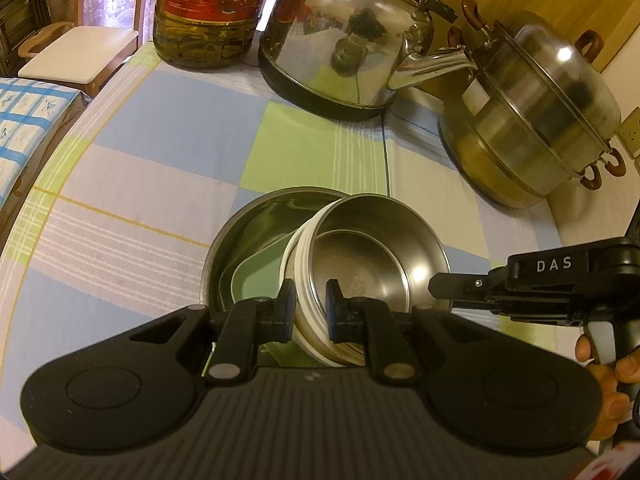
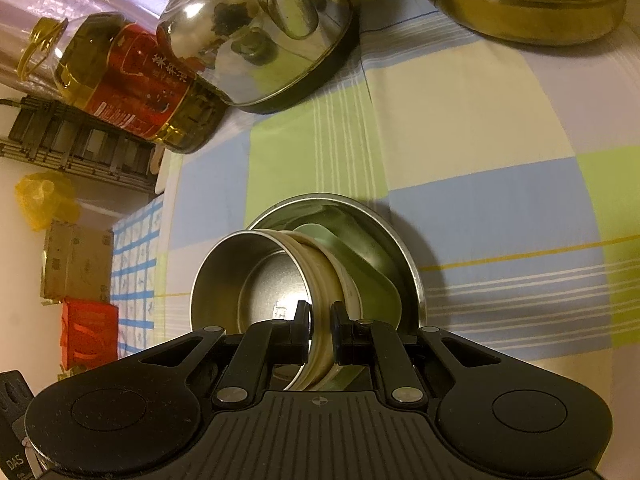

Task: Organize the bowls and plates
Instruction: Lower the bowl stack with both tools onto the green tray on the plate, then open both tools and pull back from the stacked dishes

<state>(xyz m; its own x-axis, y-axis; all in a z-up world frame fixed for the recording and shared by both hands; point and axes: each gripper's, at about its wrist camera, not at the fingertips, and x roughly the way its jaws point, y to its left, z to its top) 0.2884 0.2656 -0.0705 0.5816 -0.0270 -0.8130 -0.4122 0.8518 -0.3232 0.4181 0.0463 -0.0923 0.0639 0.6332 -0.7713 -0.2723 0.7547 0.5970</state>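
While both your left gripper (image 1: 311, 307) and right gripper (image 2: 321, 334) clamped the steel bowl (image 1: 374, 268) tilted in the plate (image 1: 256, 216), you needed to level and seat it.

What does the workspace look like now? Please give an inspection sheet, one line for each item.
Surface: checked tablecloth, blue, green, pale.
Job's things: steel bowl tilted in wide steel plate; green dish between them.
Clutter: kettle, oil bottle, lidded pot.
Grippers: left gripper and right gripper both clamp the bowl's rim.
Cables: nothing seen.
Surroundings: chair, cardboard box.
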